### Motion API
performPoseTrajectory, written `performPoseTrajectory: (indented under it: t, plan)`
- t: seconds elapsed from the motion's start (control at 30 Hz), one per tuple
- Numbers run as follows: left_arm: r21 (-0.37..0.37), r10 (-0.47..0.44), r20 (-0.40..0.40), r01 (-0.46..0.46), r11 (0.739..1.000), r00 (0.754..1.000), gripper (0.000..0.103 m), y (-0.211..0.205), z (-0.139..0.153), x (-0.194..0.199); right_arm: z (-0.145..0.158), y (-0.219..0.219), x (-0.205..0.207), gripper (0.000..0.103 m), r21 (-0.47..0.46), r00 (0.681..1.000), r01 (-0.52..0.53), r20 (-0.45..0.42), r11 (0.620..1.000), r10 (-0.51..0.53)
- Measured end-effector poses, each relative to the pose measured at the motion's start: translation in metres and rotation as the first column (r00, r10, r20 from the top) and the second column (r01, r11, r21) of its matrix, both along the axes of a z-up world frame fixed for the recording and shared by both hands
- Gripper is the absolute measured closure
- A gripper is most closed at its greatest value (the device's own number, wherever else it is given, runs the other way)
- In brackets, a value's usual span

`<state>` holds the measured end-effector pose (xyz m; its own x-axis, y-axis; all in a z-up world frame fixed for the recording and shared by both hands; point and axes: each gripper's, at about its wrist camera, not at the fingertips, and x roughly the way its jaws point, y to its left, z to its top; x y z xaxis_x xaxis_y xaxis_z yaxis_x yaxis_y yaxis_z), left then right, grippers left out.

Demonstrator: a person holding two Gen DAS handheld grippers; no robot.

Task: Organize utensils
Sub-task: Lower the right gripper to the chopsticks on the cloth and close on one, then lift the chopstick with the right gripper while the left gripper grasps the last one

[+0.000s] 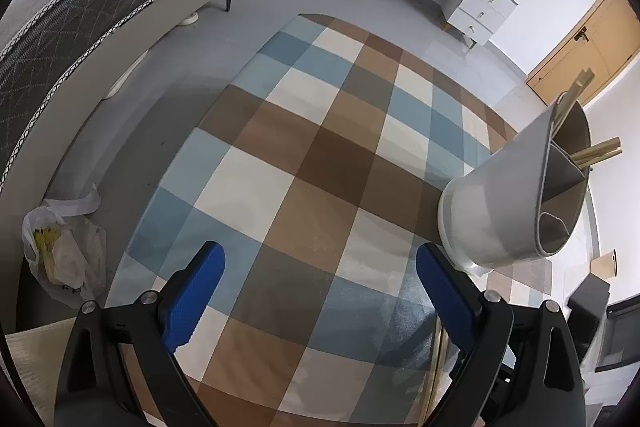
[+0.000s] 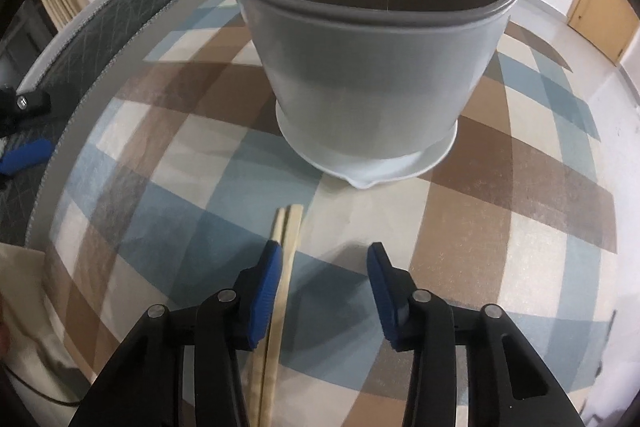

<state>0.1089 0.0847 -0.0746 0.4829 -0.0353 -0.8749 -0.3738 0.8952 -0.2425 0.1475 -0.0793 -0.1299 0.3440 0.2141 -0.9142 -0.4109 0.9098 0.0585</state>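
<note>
two tools hung over the checked table (image 1: pixel 304 163), both spread wide and grasping nothing. the left tool (image 1: pixel 320 303) hovered above bare cloth, with the grey utensil holder (image 1: pixel 500 203) off to its right, some chopsticks (image 1: pixel 596 151) already standing in its compartments. in the right wrist view, a pair of chopsticks (image 2: pixel 286 247) lay flat on the cloth just before the holder (image 2: pixel 372 75), close beside the left finger (image 2: pixel 264 299) of the right tool (image 2: pixel 324 303).

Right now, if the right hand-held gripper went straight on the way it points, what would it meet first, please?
Probably the grey utensil holder, which stands directly ahead of the open right hand-held gripper. The chopsticks lie on the checked cloth beside its left finger, seemingly below that line; depth is unclear.
</note>
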Motion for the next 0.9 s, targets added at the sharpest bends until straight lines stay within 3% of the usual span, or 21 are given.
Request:
performPoseTrajectory:
  t: [0.1,0.33,0.37,0.47,0.5,0.6,0.73,0.9]
  plan:
    - [-0.002,0.009,0.007,-0.009,1.0,1.0,0.009,0.004,0.001,-0.001,-0.001,0.007,-0.003,0.062,-0.043,1.0,-0.015,0.007,0.999,0.015]
    - [0.0,0.019,-0.001,-0.019,1.0,1.0,0.009,0.01,-0.002,0.0,-0.002,0.017,0.007,0.062,-0.044,0.999,-0.025,0.025,0.999,0.026]
    - [0.003,0.019,0.0,-0.019,1.0,1.0,0.009,0.01,-0.002,0.0,-0.002,0.017,0.01,0.066,-0.046,0.999,-0.027,0.03,0.999,0.029]
    - [0.023,0.017,0.004,-0.017,1.0,1.0,0.009,0.011,-0.003,0.0,-0.001,0.021,0.014,0.095,-0.041,0.999,-0.032,0.04,0.999,0.034]
    - [0.033,0.017,0.005,-0.017,0.999,1.0,0.009,0.011,-0.005,0.0,-0.001,0.021,0.014,0.097,-0.031,0.999,-0.032,0.031,0.999,0.033]
    - [0.041,0.002,-0.01,-0.001,0.999,1.0,0.009,0.01,-0.011,-0.001,0.002,0.015,0.013,0.097,0.03,1.0,-0.021,0.014,0.999,0.021]
    - [0.017,-0.101,-0.033,0.102,0.995,0.994,0.009,-0.009,-0.019,-0.003,0.026,-0.02,0.011,0.097,0.134,0.998,0.053,0.031,0.99,-0.057]
    - [0.025,-0.276,-0.054,0.277,0.96,0.96,0.01,-0.057,-0.02,-0.006,0.065,-0.074,-0.001,0.097,0.301,0.982,0.161,0.05,0.94,-0.184]
